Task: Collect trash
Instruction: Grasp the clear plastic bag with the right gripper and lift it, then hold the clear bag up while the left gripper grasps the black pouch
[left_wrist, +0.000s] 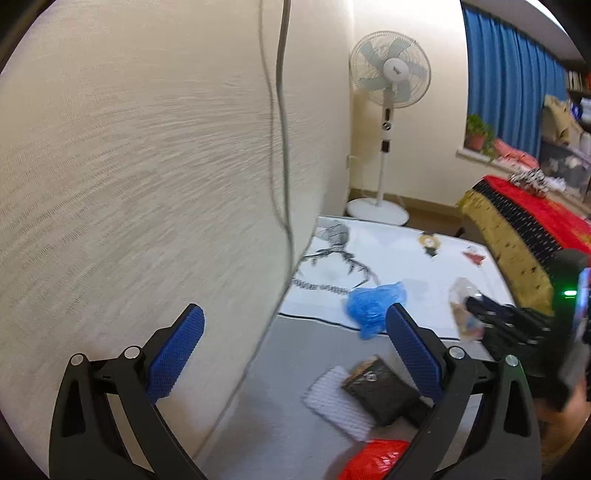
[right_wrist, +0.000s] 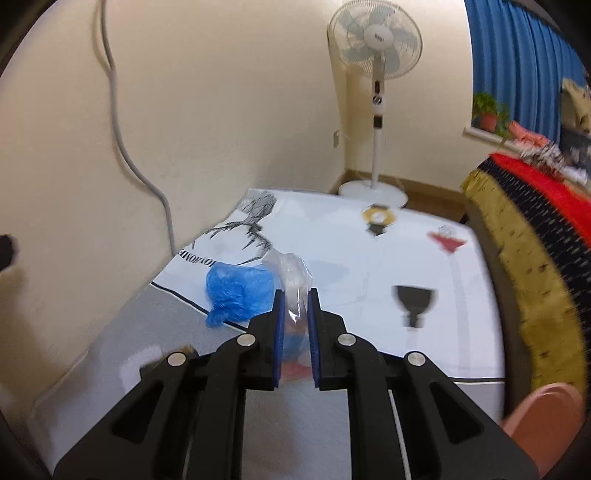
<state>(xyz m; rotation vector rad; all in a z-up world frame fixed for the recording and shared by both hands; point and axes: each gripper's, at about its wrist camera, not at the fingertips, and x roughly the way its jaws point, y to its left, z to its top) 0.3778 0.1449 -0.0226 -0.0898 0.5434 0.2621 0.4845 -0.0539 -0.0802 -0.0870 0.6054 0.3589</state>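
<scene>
Near the middle of the white printed mat (right_wrist: 369, 258) on the floor, the right gripper (right_wrist: 294, 306) has its blue pads pressed in on a crumpled clear plastic wrapper (right_wrist: 291, 280), which sticks up between them. In the left wrist view the same wrapper (left_wrist: 461, 314) appears held off the mat by the right gripper (left_wrist: 476, 302), so the step in hand looks like lifting the first piece of trash away.

The left gripper (left_wrist: 295, 350) is spread wide with nothing between its pads, pointing at the wall side of the mat. More trash lies below it: a blue plastic bag (left_wrist: 373, 306) at the mat's near edge, a white foam sheet (left_wrist: 336, 398) and a dark packet (left_wrist: 380, 395) touching each other on the grey floor, and something red (left_wrist: 376, 461) at the bottom edge of that view.

To do the lift well, keep the pinch firm, since thin film slips easily, and raise it straight up so its hanging tail clears the blue bag (right_wrist: 240, 291) just beside it. No bin shows in either view, so where to carry it cannot be told.
</scene>
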